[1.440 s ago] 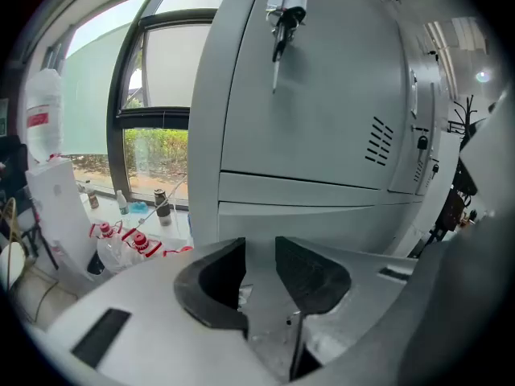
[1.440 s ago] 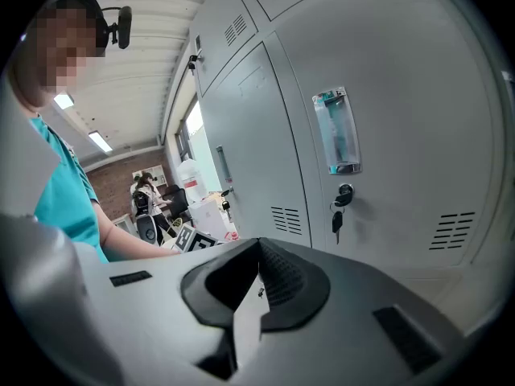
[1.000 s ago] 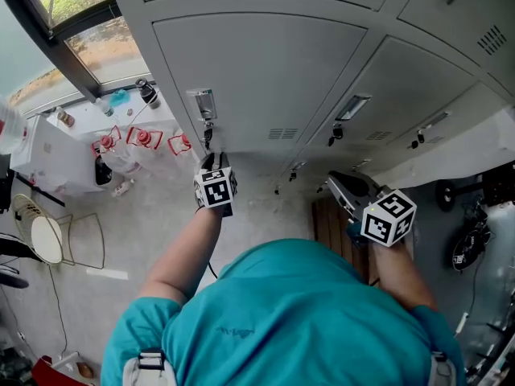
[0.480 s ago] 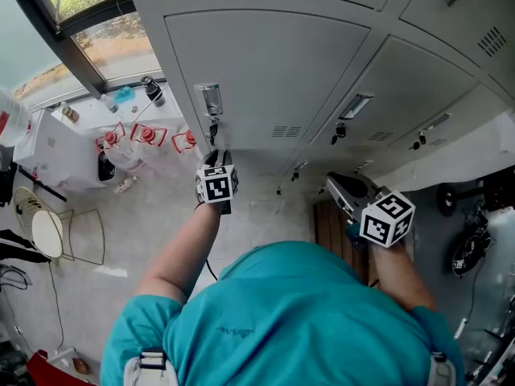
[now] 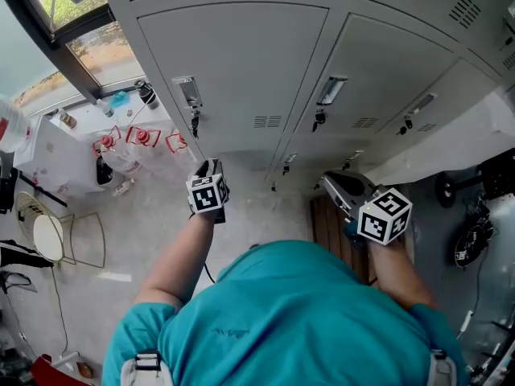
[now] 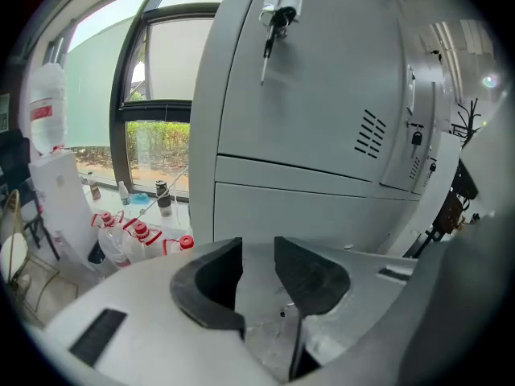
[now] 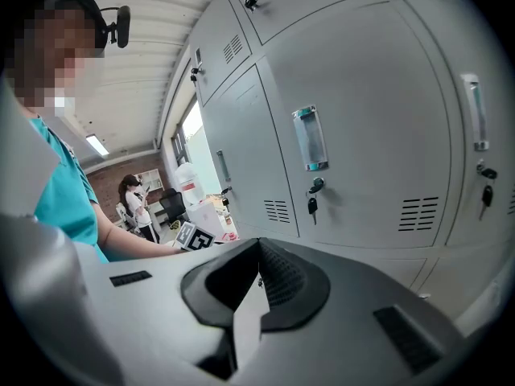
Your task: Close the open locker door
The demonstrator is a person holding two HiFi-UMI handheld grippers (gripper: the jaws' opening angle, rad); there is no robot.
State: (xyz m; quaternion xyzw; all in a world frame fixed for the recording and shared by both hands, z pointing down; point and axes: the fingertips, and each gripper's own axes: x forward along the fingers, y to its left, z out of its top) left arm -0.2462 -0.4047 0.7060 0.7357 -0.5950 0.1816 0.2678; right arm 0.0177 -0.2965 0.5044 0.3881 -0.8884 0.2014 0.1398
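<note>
The locker door at far left looks flush with its neighbours, but an uncaught latch could let it swing out. My left hand-held gripper, spread and empty, could snag the dangling key. My right hand-held gripper is pressed together. The floor is pale, with a window at left.

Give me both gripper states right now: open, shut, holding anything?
Left gripper, white body with black pads: open, jaws apart, nothing between them.
Right gripper, same build: closed, jaw tips together, holding nothing.
</note>
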